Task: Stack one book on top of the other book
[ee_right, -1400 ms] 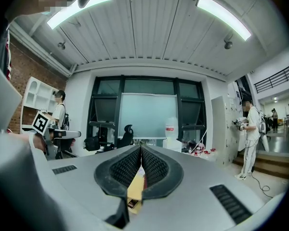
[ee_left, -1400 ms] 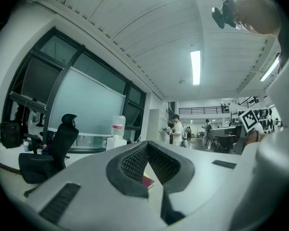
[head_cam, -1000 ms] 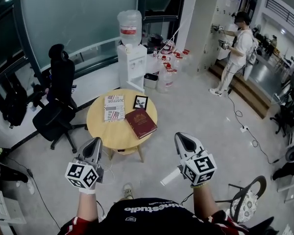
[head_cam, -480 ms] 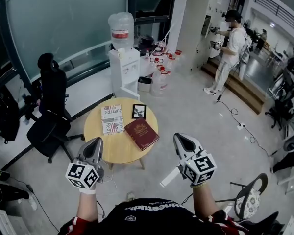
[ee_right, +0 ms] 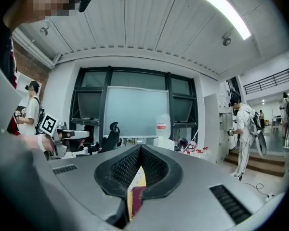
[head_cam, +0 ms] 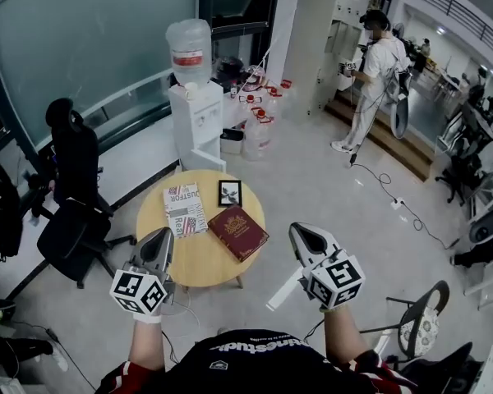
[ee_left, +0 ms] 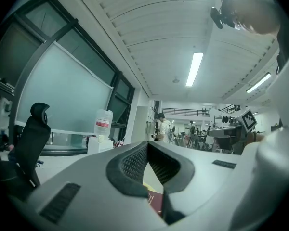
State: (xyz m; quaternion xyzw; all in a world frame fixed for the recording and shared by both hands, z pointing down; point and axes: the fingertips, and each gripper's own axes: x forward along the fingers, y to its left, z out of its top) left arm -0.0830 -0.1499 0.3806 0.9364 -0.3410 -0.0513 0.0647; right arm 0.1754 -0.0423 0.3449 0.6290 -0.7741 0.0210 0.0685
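Note:
Two books lie apart on a round wooden table (head_cam: 194, 261): a white book with red print (head_cam: 185, 208) on the left and a dark red book (head_cam: 238, 232) on the right. My left gripper (head_cam: 162, 236) hovers at the table's near left edge, shut and empty. Off the table's near right edge, my right gripper (head_cam: 301, 231) is also shut and empty. In the left gripper view the gripper (ee_left: 147, 146) points level and a strip of the red book (ee_left: 155, 203) shows under its tips. The right gripper (ee_right: 140, 148) likewise frames the red book (ee_right: 136, 196).
A small framed picture (head_cam: 229, 192) stands on the table behind the books. A black office chair (head_cam: 66, 212) is left of the table, a water dispenser (head_cam: 193, 105) and bottles (head_cam: 255, 125) behind it. A person (head_cam: 371, 72) stands far right. Another chair (head_cam: 415, 331) sits near right.
The table and books have drawn closer and lower in the head view as both grippers advanced toward them. Both grippers stay shut and hold nothing.

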